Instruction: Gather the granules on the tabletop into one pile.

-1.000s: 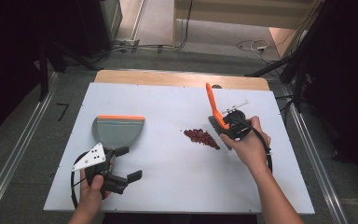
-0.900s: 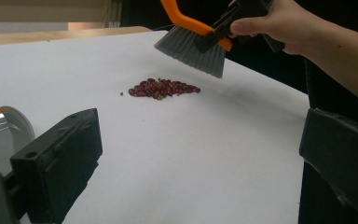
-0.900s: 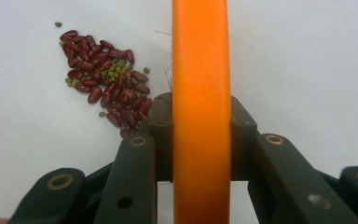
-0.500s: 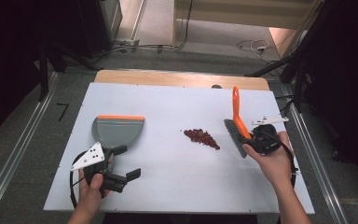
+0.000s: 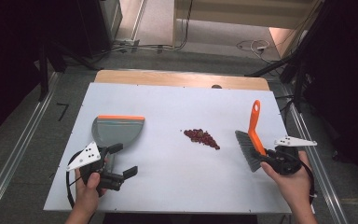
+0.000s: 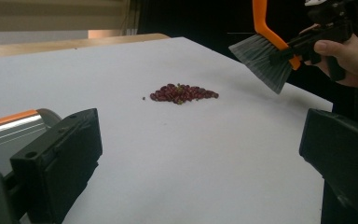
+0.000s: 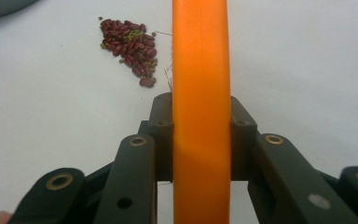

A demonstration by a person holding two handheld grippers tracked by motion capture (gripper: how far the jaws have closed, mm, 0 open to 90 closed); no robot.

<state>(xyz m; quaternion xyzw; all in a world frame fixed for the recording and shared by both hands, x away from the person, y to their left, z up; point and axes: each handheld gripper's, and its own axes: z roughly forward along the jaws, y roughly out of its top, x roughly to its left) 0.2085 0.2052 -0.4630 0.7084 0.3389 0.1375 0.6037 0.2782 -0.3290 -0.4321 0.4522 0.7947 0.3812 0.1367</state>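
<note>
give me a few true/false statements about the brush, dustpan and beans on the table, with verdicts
1. The right tool is clamped on the brush's orange handle. True.
2. The brush bristles rest on the bean pile. False: the brush is off to the right of the pile, with bare table between them.
3. The left tool holds the dustpan. False: its jaws stand open just in front of the pan, gripping nothing.
4. The beans lie between the dustpan and the brush. True.
5. Some beans are already in the dustpan. False: the pan looks empty; the beans sit in one pile on the white table.
</note>
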